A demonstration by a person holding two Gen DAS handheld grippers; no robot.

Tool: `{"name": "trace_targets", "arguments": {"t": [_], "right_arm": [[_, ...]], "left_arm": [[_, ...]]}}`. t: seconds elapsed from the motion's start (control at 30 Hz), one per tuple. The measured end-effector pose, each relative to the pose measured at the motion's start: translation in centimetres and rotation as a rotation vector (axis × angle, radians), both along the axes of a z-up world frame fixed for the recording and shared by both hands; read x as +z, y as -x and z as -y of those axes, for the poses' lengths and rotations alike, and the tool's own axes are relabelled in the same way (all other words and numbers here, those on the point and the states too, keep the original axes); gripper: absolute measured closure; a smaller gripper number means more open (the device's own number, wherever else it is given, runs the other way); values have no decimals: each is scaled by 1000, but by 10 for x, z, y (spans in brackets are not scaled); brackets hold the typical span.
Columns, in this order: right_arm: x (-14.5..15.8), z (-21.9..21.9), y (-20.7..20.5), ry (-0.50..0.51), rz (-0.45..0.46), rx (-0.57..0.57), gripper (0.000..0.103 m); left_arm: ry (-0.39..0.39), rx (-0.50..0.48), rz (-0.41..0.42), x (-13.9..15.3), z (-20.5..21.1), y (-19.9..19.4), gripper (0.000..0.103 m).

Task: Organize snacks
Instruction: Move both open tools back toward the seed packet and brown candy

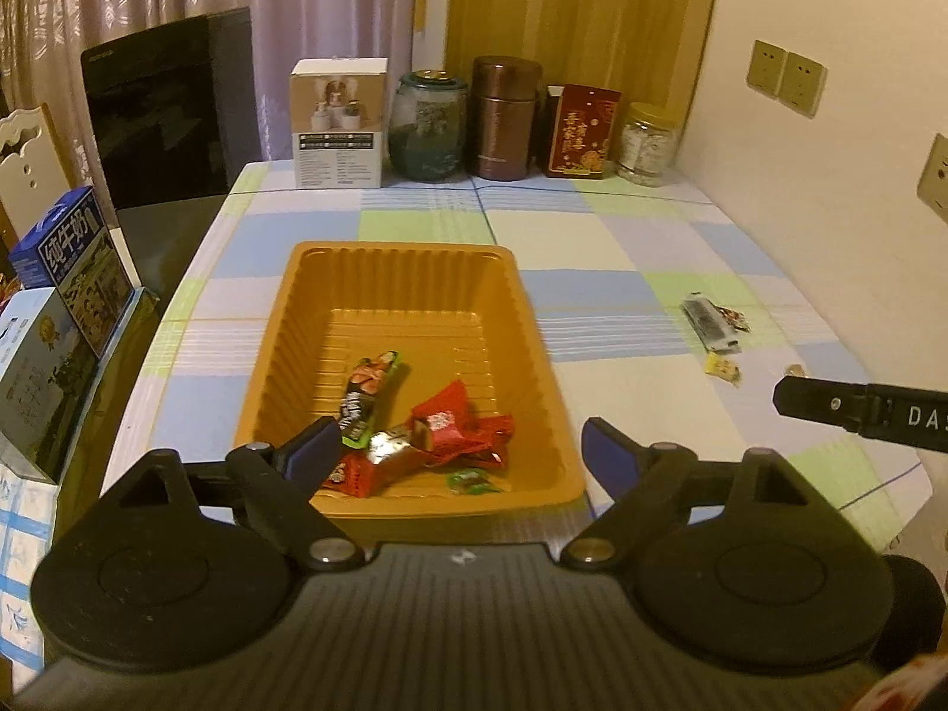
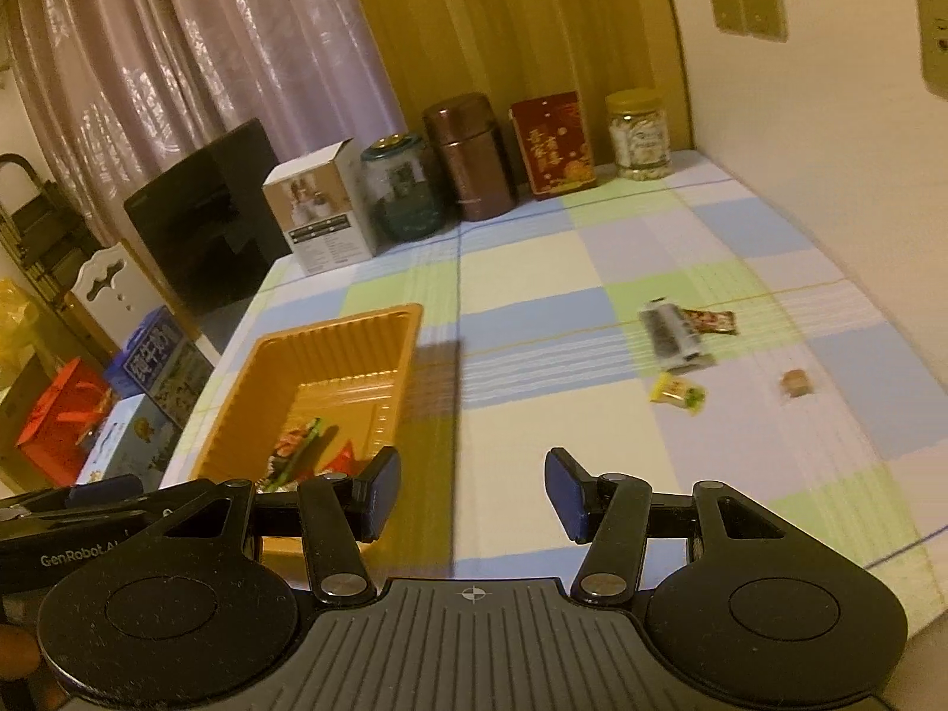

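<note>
An orange plastic tray (image 1: 403, 260) sits on the checked tablecloth. It holds a long green-and-brown packet (image 1: 370, 391), red wrapped snacks (image 1: 450, 423) and a small green candy (image 1: 471, 481). My left gripper (image 1: 459, 444) hangs open over the tray's near end, with nothing between its pads. To the right on the cloth lie a grey packet (image 2: 672, 335), a dark red packet (image 2: 708, 320), a yellow candy (image 2: 678, 394) and a small brown candy (image 2: 797, 384). My right gripper (image 2: 472, 492) is open and empty over bare cloth, right of the tray (image 2: 332, 326) and short of those loose snacks.
Along the table's back edge stand a white box (image 1: 338, 124), a green glass jar (image 1: 428, 127), a brown canister (image 1: 505, 118), a red tin (image 1: 580, 130) and a clear jar (image 1: 649, 145). Blue milk cartons (image 1: 71, 260) are stacked off the left edge. A wall bounds the right side.
</note>
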State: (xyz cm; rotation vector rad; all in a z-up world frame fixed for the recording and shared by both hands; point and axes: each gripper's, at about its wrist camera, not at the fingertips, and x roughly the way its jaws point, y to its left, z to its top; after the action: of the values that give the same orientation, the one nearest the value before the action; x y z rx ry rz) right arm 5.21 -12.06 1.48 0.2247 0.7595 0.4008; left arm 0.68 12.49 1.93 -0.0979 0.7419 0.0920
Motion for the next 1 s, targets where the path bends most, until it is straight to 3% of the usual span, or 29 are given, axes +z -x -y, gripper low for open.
{"name": "trace_targets", "arguments": {"t": [0.5, 1.0], "right_arm": [[-3, 63, 12, 8, 0, -126, 49], [-9, 119, 9, -1, -6, -246, 49]], "left_arm": [[22, -60, 20, 3, 48, -5, 11], [46, -179, 21, -3, 98, -24, 11]]}}
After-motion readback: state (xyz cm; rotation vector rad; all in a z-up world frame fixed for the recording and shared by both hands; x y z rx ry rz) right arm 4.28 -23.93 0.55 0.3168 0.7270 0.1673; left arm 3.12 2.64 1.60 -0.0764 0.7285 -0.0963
